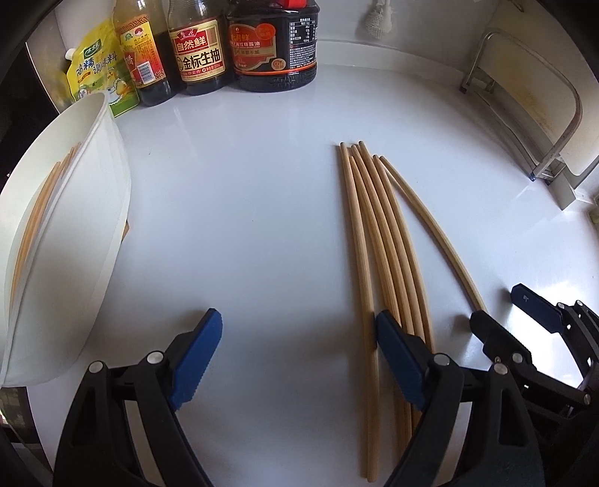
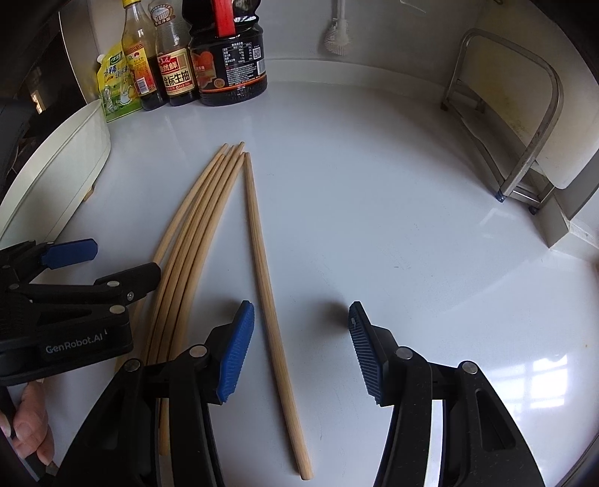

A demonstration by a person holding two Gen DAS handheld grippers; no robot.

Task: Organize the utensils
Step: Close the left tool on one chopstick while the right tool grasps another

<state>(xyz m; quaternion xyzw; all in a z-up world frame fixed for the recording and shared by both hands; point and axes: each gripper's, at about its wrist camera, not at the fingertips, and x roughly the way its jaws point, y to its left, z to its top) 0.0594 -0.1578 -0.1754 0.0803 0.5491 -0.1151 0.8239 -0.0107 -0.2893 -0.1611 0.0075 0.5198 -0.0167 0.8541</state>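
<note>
Several wooden chopsticks (image 1: 378, 239) lie side by side on the white counter, tips pointing away; they also show in the right wrist view (image 2: 202, 224). One chopstick (image 2: 267, 284) lies a little apart, between my right gripper's fingers. My right gripper (image 2: 299, 348) is open and empty, low over the counter. My left gripper (image 1: 295, 352) is open and empty, its right finger (image 1: 397, 356) resting over the bundle. A white tray (image 1: 101, 209) at the left holds a few chopsticks (image 1: 37, 213).
Sauce bottles (image 1: 198, 48) and a yellow pouch (image 1: 97, 71) stand at the back left. A metal rack (image 1: 531, 112) stands at the back right, also seen in the right wrist view (image 2: 524, 123). A brush (image 2: 337, 33) hangs on the back wall.
</note>
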